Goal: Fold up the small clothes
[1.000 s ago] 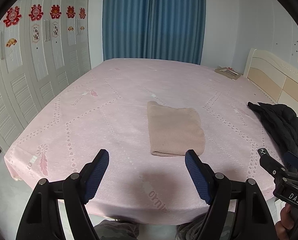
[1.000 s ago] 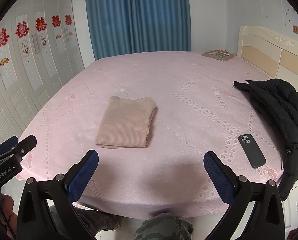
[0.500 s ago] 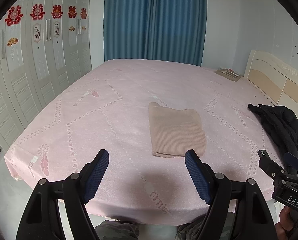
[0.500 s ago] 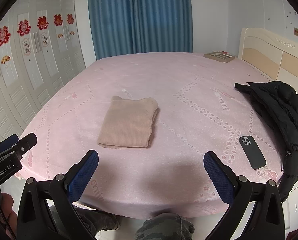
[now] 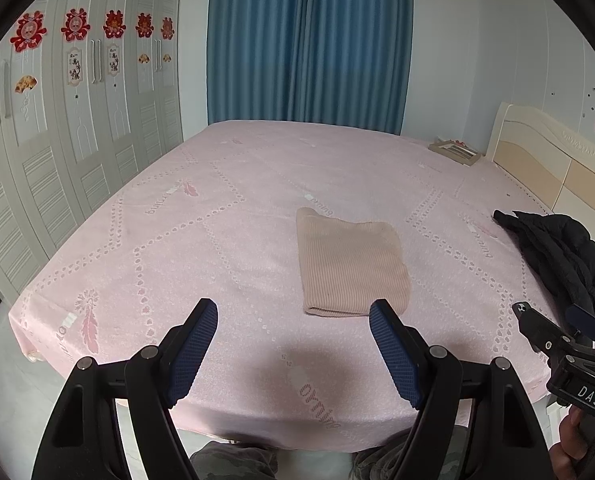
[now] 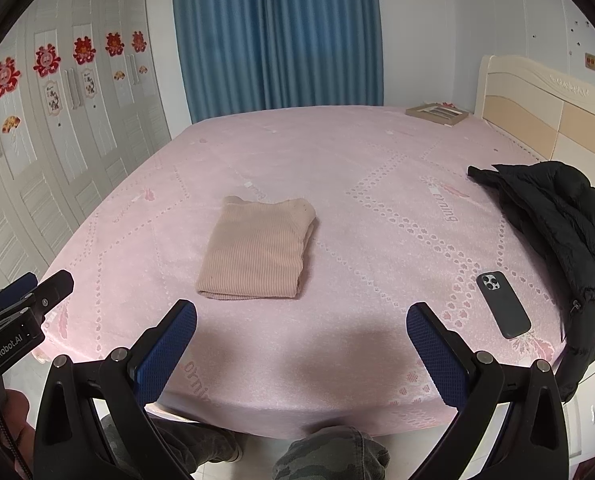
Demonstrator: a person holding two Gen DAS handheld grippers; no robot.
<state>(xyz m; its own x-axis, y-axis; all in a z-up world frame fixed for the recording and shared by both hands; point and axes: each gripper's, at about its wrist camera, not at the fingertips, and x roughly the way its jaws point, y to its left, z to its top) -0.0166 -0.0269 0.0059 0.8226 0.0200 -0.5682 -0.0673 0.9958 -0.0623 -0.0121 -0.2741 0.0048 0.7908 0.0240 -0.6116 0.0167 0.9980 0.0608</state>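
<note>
Closest to me, my left hand-held gripper (image 5: 293, 322) hangs just off the near edge of the bed (image 5: 225, 208), its blue-padded fingers (image 5: 193, 344) spread apart with nothing between them. My right hand-held gripper (image 6: 301, 324) sits at the same edge, its fingers (image 6: 437, 356) also set wide apart and empty. In the left wrist view I can see the right hand-held gripper at the lower right; in the right wrist view the left one shows at the lower left. Below both, camouflage trousers (image 6: 329, 456) show under the bed's near edge.

A little in from the near edge, about midway across, lies the folded beige knit garment (image 6: 257, 252), a neat rectangle flat on the pink bedspread, touching neither gripper. Toward the near right corner a dark phone (image 6: 503, 304) lies camera side up, and just beyond it a black puffer jacket (image 6: 557, 216) is heaped along the right edge, part of it drooping over the side.

At the far right corner, by the cream headboard (image 6: 537, 112), rests a flat boxed item (image 6: 437, 113); I cannot tell what it is. Behind the far edge hang blue curtains (image 6: 277, 36), and white wardrobe doors (image 6: 57, 128) with red decorations line the left side.
</note>
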